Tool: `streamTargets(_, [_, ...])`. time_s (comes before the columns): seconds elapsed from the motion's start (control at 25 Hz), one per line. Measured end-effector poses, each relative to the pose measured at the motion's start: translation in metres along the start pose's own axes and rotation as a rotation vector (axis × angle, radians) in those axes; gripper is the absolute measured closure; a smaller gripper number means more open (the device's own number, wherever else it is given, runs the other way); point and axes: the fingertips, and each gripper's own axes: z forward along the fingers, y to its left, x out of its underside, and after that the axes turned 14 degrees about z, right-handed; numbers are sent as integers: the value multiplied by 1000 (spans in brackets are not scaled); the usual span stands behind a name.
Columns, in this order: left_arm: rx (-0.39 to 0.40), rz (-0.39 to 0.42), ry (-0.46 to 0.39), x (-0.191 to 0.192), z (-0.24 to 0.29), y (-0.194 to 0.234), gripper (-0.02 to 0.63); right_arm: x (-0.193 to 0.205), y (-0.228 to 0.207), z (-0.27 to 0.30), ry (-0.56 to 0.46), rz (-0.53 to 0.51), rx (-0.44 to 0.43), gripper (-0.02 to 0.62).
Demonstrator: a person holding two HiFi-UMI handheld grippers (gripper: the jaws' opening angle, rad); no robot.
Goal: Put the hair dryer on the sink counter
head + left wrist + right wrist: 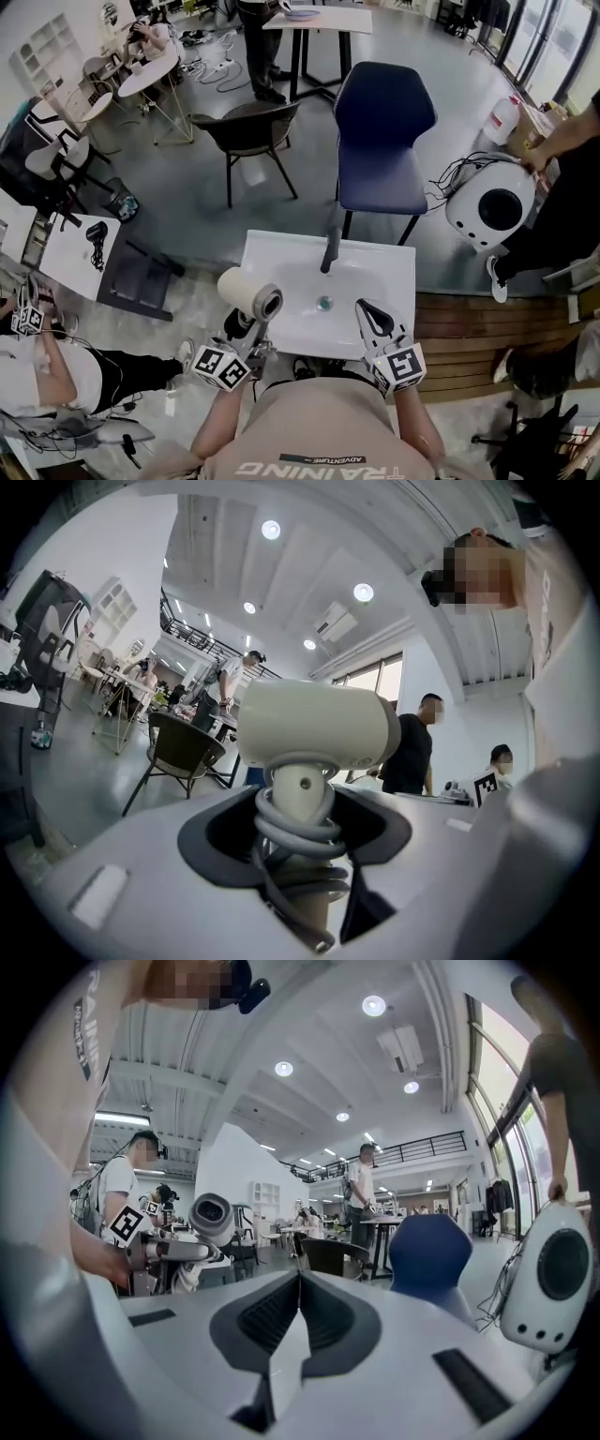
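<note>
The cream hair dryer (246, 293) is held upright at the left front edge of the white sink counter (392, 264), its barrel lying sideways above the rim. My left gripper (247, 328) is shut on its handle. In the left gripper view the hair dryer (314, 726) fills the middle, with its grey cord (292, 829) coiled round the handle between the jaws of the left gripper (300, 841). My right gripper (368, 311) hangs over the basin's right side, shut and empty. In the right gripper view the right gripper (300, 1288) has its jaws pressed together, and the hair dryer (212, 1219) shows at left.
A dark faucet (330, 249) stands at the basin's back, with the drain (324, 303) in the middle. Behind the counter are a blue chair (382, 131) and a dark chair (249, 126). A white round appliance (493, 202) and a person stand at right. A black hair dryer (97, 240) lies on a table at left.
</note>
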Motion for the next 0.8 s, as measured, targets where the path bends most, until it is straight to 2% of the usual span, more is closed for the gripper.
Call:
streamTargets(0.2, [-61,23,46,10,12,7,374,-13,-22,3,-10,-7,-46,590])
streamTargets(0.4, [-132,6,108,32,27,31,374,-13,-41,13,1,-8,-84,589])
streamTargets(0.6, [-164,27,248,63,35,66,374,-8,-45,20,13,10,-87,590])
streamTargets(0.8, [-170,2,370,103,56,103,374,-9,-55,30,18,16,-57,590])
